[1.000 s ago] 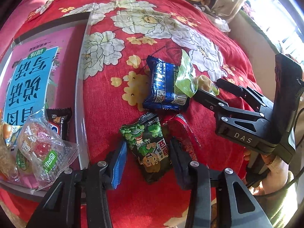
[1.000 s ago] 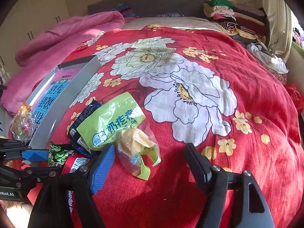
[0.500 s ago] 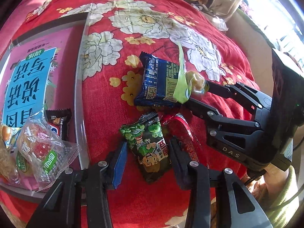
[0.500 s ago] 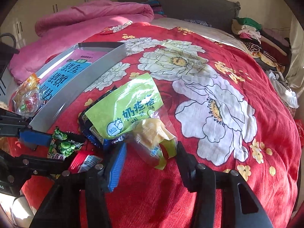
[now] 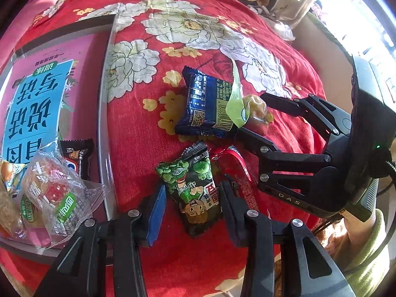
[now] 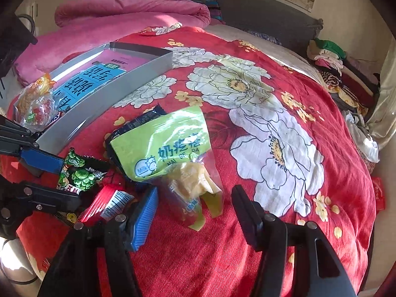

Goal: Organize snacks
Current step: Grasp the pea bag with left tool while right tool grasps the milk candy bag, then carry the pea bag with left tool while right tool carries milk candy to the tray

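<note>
On the red flowered bedspread [image 6: 284,79], a grey tray [image 6: 104,96] lies at ten o'clock. Right gripper [image 6: 195,212], jaws opening, straddles a lime-green clear snack bag [image 6: 168,146]. Left gripper [image 5: 189,209], part-open, brackets a green pea packet [image 5: 191,188], grip uncertain.

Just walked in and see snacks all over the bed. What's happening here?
A person with a handheld gripper in each hand is sorting snack packets on a red floral bedspread into a grey tray. The left gripper straddles the green pea packet, apparently without squeezing it. The right gripper sits around the clear end of the lime-green packet, its jaws opening. A few snacks already lie in the tray.
</note>
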`<state>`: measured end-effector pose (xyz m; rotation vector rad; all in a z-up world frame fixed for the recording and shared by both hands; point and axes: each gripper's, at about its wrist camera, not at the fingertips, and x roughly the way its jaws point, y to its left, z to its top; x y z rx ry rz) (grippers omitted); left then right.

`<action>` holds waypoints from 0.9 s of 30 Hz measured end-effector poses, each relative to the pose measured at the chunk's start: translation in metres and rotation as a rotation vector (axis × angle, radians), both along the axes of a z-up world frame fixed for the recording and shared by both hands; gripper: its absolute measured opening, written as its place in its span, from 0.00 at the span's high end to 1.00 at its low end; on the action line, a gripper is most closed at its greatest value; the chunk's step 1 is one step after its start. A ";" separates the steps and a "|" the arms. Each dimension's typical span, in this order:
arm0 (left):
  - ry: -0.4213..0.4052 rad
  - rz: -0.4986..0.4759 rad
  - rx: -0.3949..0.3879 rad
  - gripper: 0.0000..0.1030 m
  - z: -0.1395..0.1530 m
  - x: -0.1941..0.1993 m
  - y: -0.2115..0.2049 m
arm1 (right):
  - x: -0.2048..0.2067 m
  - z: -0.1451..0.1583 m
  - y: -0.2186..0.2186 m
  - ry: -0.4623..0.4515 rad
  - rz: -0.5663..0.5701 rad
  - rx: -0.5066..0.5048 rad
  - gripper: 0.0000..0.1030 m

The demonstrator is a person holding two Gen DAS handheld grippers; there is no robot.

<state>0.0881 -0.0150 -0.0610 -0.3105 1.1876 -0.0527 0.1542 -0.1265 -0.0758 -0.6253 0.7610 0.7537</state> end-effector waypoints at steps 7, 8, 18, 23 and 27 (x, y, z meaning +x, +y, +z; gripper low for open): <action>-0.009 -0.005 0.010 0.59 0.000 0.001 -0.001 | 0.007 -0.001 0.001 0.058 0.018 0.051 0.61; -0.009 -0.008 0.015 0.59 0.000 0.001 -0.002 | 0.009 0.001 -0.003 0.081 0.004 0.082 0.64; -0.046 -0.001 -0.016 0.66 0.012 -0.003 0.004 | 0.021 0.032 -0.059 0.287 -0.140 0.486 0.66; -0.063 0.002 -0.023 0.67 0.020 -0.008 0.008 | 0.011 0.050 -0.066 0.260 -0.147 0.560 0.66; -0.091 0.014 -0.022 0.67 0.032 -0.013 0.015 | 0.003 0.058 -0.064 0.255 -0.141 0.587 0.66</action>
